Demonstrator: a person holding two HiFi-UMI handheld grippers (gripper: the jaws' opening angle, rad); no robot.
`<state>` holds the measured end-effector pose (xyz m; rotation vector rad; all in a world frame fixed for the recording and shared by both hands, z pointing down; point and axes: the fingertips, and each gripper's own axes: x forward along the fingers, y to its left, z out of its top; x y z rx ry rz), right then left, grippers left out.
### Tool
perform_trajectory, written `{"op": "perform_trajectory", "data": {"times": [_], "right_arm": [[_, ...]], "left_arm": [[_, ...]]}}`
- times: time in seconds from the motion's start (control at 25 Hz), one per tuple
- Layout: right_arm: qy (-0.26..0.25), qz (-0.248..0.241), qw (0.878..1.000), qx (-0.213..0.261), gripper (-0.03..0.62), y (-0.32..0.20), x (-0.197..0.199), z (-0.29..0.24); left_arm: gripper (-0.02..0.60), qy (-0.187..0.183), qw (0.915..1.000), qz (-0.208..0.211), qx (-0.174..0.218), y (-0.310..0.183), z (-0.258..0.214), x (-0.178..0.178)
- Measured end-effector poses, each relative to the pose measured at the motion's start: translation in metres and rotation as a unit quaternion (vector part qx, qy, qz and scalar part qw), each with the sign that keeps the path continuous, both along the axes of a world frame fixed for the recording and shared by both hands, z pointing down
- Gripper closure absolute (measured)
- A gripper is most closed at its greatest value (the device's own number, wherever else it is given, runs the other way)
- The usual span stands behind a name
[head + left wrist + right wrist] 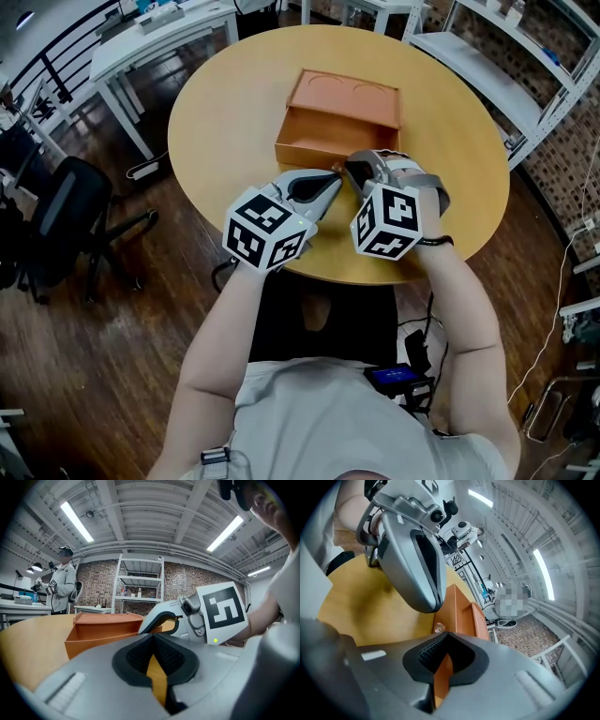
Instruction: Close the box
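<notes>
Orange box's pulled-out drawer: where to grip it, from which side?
Take the small knob on the front wall of the drawer, from the person's side: the drawer sticks out of the box that way, so it probably pushes straight in.

Orange box (339,117) lies flat and open on the round table (216,122), just 12 o'clock of centre: open tray part toward 6 o'clock, two round hollows toward 12 o'clock

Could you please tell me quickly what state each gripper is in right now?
Left gripper: fingers closed, holding nothing.
Right gripper: fingers closed, holding nothing.
</notes>
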<state>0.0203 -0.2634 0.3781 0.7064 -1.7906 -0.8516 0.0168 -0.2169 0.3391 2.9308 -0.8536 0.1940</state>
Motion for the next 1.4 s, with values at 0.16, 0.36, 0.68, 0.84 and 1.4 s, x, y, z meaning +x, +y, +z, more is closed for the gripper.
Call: {"op": "perform_trajectory", "data": {"times": [0.16,0.36,0.68,0.84,1.4], "right_arm": [[-0.014,-0.003,1.000,-0.021,0.594,-0.002,-0.010,0.005],[-0.034,-0.019,0.998,-0.049,0.594,0.000,-0.028,0.004],[-0.005,0.004,1.000,0.006,0.594,-0.013,-0.033,-0.004],[0.018,0.015,0.999,0.034,0.594,-0.018,-0.038,-0.002],[0.068,0.051,0.993,0.087,0.594,-0.050,-0.027,-0.008]], "left_arm": [[0.580,-0.001,1.0000,0.000,0.000,0.001,0.000,0.000],[0.580,0.000,1.0000,-0.010,0.000,-0.002,0.001,-0.004],[0.580,0.002,0.9957,-0.093,-0.001,-0.025,-0.002,-0.050],[0.581,0.000,0.9953,-0.096,-0.004,-0.025,0.001,-0.054],[0.580,0.000,0.9953,-0.097,-0.004,-0.028,-0.001,-0.050]]}}
